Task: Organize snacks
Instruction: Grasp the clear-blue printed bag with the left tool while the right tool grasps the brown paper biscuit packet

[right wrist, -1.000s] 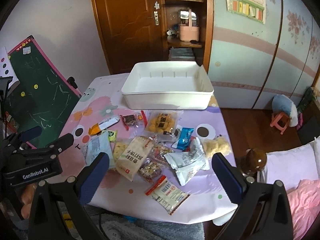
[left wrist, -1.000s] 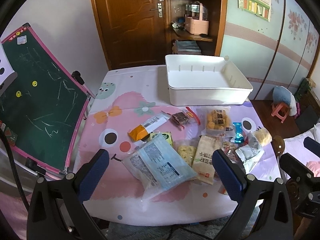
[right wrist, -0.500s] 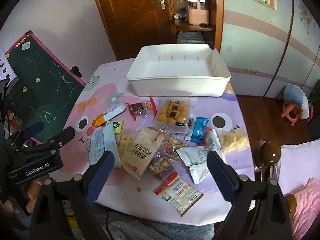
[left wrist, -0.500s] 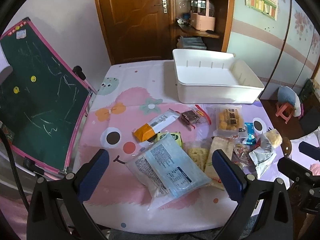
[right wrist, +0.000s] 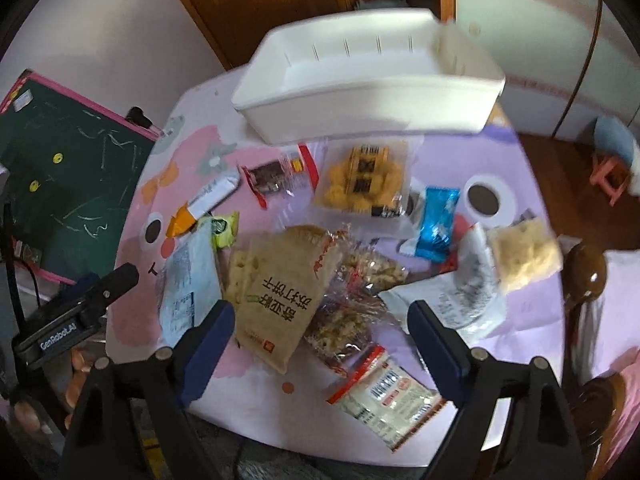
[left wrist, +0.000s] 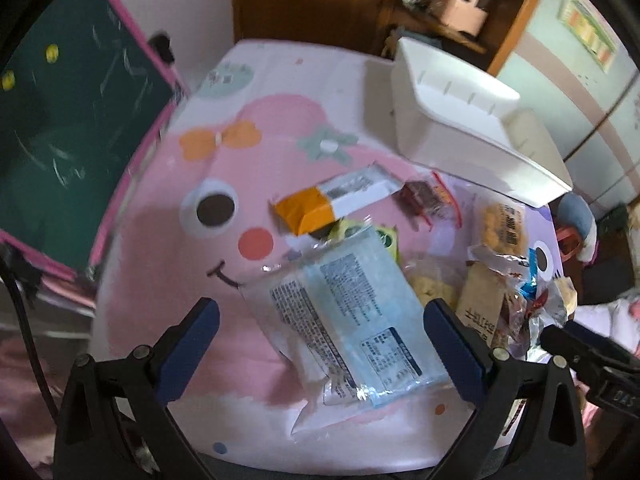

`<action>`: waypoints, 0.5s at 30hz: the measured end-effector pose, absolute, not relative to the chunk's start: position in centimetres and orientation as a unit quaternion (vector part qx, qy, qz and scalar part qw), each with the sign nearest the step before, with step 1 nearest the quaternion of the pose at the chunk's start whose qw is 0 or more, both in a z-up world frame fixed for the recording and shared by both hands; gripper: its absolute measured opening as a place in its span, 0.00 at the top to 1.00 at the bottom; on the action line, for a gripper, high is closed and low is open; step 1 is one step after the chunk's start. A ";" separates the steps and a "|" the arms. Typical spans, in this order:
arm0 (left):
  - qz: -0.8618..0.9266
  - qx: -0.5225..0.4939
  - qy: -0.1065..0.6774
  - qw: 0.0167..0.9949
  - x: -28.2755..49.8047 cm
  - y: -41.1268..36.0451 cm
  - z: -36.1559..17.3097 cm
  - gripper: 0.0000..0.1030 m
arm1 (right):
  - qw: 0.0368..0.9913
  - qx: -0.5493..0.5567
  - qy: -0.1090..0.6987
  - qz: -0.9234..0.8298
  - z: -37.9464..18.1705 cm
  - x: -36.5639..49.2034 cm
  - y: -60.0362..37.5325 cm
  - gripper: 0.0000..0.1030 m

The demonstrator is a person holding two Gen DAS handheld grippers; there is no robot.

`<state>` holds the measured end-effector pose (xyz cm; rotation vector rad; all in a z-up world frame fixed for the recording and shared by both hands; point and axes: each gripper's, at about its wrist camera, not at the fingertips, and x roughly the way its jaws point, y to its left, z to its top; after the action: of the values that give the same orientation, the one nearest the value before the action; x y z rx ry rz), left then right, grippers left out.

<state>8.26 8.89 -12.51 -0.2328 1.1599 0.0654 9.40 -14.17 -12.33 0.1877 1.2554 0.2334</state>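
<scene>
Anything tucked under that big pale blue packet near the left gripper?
Yes: the pale blue packet overlaps a small green packet at its far end, near the orange-and-white bar. Anything else beneath is covered.

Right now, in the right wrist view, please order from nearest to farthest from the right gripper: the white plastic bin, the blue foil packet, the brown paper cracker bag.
1. Brown paper cracker bag, by the left finger of the right gripper.
2. Blue foil packet, farther, right of centre.
3. White plastic bin, at the table's far end.

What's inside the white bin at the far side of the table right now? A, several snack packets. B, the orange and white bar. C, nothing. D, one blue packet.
C: the white bin shows only its bare white floor, and all the snacks lie on the table.
</scene>
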 end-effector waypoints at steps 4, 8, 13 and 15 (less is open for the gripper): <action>0.030 -0.132 0.574 0.808 9.1 9.5 -14.7 0.03 | 0.773 0.110 0.613 0.122 -14.5 10.7 -13.4 0.17; 0.031 -0.135 0.592 0.794 9.4 9.3 -16.1 0.03 | 0.747 0.133 0.638 0.136 -16.3 11.5 -12.4 0.19; 0.029 -0.114 0.604 0.789 9.9 7.9 -17.0 0.03 | 0.739 0.122 0.649 0.133 -17.7 12.3 -11.3 0.20; 0.024 -0.098 0.607 0.788 10.0 7.1 -17.4 0.03 | 0.738 0.118 0.652 0.127 -18.2 12.8 -10.8 0.20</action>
<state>9.98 7.07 -17.35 -0.2106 1.3082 0.0523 12.79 -10.80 -18.23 0.2600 1.4309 0.2788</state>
